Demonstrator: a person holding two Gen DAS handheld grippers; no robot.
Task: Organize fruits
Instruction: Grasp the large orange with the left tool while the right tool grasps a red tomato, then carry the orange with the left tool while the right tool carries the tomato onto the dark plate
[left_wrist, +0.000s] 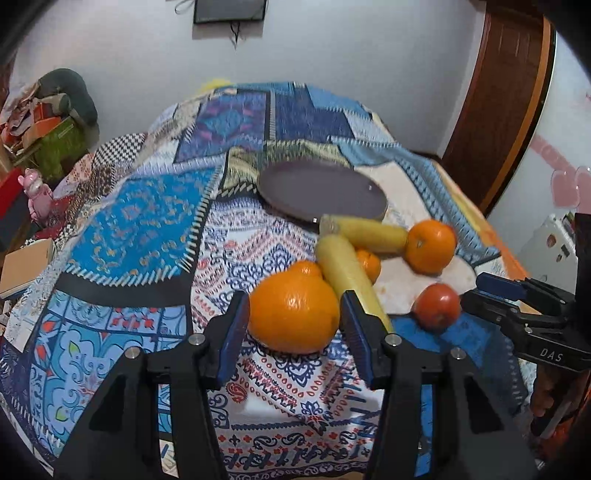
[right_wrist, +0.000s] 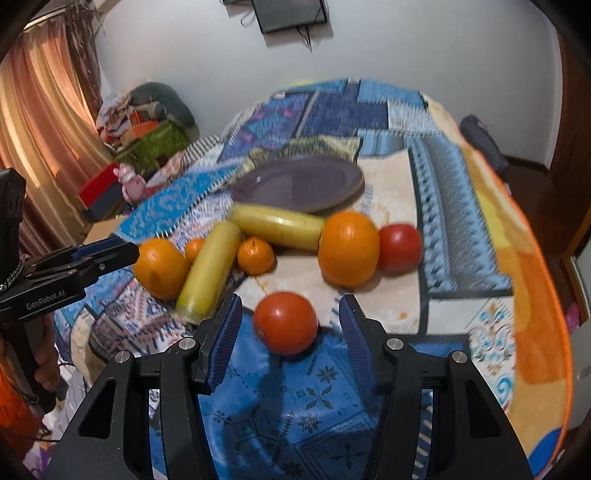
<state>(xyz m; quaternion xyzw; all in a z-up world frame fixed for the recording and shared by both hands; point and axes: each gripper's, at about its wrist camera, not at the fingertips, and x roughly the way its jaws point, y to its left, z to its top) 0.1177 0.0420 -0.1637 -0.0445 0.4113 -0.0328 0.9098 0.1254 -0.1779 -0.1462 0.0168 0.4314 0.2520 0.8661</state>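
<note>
Fruit lies on a patterned cloth below a dark purple plate (left_wrist: 321, 192) (right_wrist: 299, 182). My left gripper (left_wrist: 295, 317) is open around a large orange (left_wrist: 293, 314), which also shows in the right wrist view (right_wrist: 160, 267). My right gripper (right_wrist: 288, 325) is open around a red tomato (right_wrist: 285, 323), which also shows in the left wrist view (left_wrist: 437, 305). Two bananas (right_wrist: 208, 269) (right_wrist: 280, 226), a small orange (right_wrist: 255, 256), another large orange (right_wrist: 349, 248) and a second tomato (right_wrist: 400, 248) lie between them and the plate.
The cloth covers a bed (right_wrist: 461, 206) that drops off at the right and near edges. Clutter, boxes and a pink toy (left_wrist: 37, 197) sit on the floor at the left. A wooden door (left_wrist: 495, 110) stands at the right.
</note>
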